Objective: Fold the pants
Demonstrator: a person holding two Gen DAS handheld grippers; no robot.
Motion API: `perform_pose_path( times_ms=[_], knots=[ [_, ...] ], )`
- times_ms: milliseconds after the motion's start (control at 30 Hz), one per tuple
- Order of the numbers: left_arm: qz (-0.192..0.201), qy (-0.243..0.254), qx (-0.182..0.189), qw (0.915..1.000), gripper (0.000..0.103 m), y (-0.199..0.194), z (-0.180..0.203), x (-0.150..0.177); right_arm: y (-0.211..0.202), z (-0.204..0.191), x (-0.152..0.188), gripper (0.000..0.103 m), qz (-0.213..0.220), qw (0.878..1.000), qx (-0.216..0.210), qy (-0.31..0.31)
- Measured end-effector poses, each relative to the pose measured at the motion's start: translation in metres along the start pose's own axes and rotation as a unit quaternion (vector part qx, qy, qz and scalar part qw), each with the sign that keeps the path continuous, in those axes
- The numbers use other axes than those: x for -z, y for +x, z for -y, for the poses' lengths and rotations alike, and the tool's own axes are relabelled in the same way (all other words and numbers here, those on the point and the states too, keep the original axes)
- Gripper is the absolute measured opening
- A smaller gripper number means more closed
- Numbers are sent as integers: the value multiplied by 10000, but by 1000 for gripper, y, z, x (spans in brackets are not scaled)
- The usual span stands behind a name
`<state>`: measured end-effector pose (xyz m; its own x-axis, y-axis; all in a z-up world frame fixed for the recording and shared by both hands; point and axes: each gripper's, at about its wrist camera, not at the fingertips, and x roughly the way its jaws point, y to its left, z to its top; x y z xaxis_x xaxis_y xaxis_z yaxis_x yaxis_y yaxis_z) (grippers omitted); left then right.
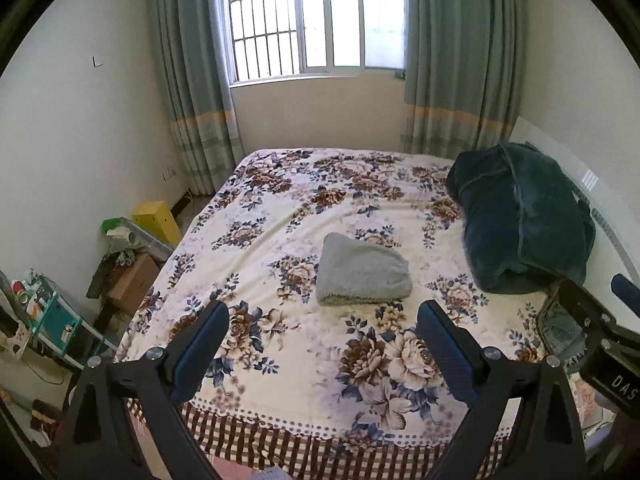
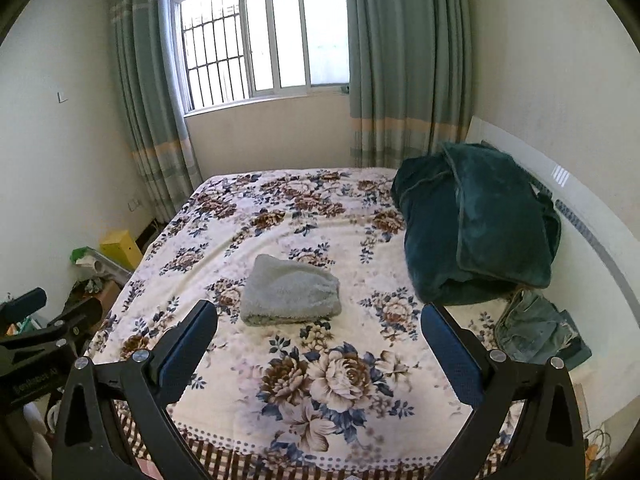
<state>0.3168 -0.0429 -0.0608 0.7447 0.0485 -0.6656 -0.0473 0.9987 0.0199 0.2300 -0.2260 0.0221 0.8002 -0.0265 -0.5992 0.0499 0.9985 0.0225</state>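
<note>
pants [image 2: 290,292] lie folded mid-bed; fold looks complete. left gripper [image 1: 322,332] and right gripper [image 2: 320,334] both wide, empty. next: withdraw or fetch jeans [image 2: 536,330].

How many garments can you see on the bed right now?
2: a folded grey fleece item mid-bed, and crumpled jeans at the right edge beside the green blanket. More may be hidden underneath it.

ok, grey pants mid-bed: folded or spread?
Folded. The grey pants sit as a compact thick bundle on the floral bedspread, layered edges showing at the near side, no legs spread out. Neither gripper touches them.
</note>
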Motion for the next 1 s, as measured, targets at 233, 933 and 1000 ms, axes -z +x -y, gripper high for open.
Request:
perform_pose_path(
  times_ms=[233, 933, 1000],
  knots=[
    [65, -34, 45, 10000, 102, -5, -1, 2, -14, -2, 0, 103, 29, 10000, 39, -7],
    [24, 31, -42, 10000, 102, -17, -4, 8, -14, -2, 3, 103, -140, 9998, -78, 65],
    [10, 26, -39, 10000, 102, -18, -3, 9, -14, -3, 3, 103, -136, 9999, -78, 72]
  ],
)
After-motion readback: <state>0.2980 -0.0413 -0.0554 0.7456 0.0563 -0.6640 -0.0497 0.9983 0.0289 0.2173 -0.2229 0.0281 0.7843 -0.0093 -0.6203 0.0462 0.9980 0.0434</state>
